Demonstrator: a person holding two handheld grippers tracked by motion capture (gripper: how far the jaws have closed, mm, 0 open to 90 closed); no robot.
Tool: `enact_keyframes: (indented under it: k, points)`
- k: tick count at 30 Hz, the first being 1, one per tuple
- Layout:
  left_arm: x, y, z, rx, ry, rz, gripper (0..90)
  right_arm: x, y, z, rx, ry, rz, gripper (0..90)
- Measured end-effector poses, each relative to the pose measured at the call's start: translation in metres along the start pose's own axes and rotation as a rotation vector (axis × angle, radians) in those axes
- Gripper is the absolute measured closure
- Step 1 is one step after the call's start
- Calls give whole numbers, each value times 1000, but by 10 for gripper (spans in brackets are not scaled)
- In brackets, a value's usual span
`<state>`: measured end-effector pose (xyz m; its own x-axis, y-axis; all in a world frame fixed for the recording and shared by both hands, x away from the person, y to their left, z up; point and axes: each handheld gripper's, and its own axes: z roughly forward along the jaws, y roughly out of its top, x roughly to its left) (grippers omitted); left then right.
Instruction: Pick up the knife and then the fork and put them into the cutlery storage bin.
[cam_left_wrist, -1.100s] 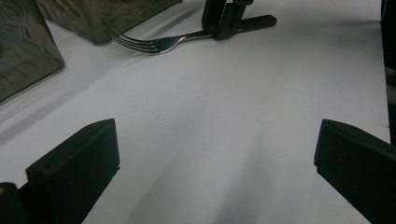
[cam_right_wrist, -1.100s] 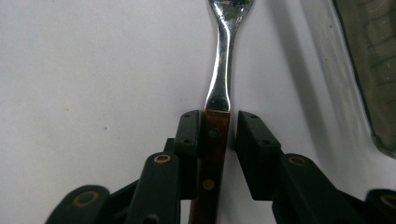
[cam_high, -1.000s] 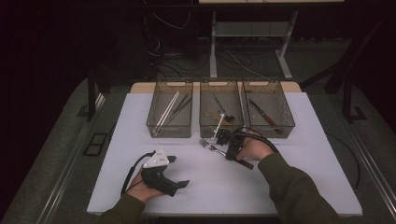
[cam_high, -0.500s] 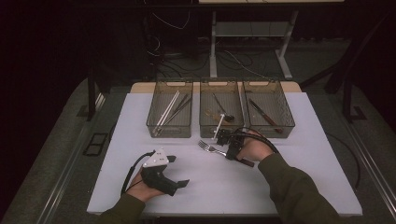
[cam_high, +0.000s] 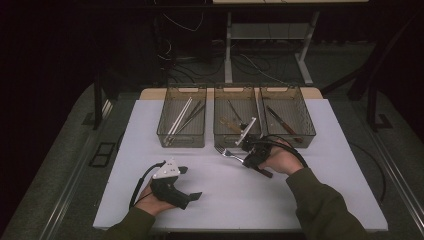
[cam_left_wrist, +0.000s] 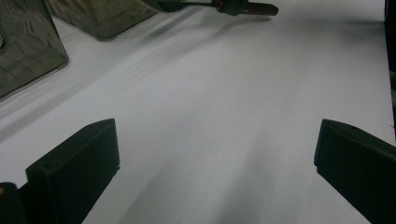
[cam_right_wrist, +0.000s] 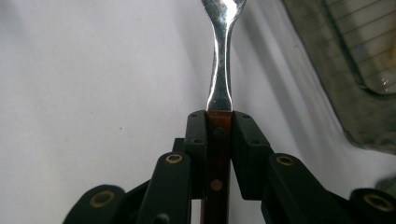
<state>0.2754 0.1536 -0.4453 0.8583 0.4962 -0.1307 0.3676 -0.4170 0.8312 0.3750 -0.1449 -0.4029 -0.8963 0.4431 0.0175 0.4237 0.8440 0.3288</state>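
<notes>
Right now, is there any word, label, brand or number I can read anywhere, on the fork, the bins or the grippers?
None: no readable text anywhere.
Fork in the right gripper: bare metal, wooden handle, no stamp.
Three bins: unlabelled.
Left gripper: no marking legible.

Fork (cam_right_wrist: 219, 70): silver metal neck, reddish-brown wooden handle with brass rivets. Right gripper (cam_right_wrist: 219, 121): black, brass-coloured pins. Table (cam_high: 310, 200): plain white. Bins (cam_high: 182, 140): smoky translucent grey.
</notes>
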Motion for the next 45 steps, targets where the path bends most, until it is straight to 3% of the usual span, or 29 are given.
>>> enact_keyframes:
  k: [9,16,25,45]
  points:
    - [0,0,1,2,4,-5,0,-6,-24,-16,-186,38,68,777]
    - [0,0,-1,0,7,-3,0,-7,-39,-22,-279,66,95,777]
    - [0,0,-3,-1,9,5,0,-13,-54,-32,-404,65,152,776]
    - [1,0,-3,1,11,7,0,-31,-77,-61,-563,10,239,776]
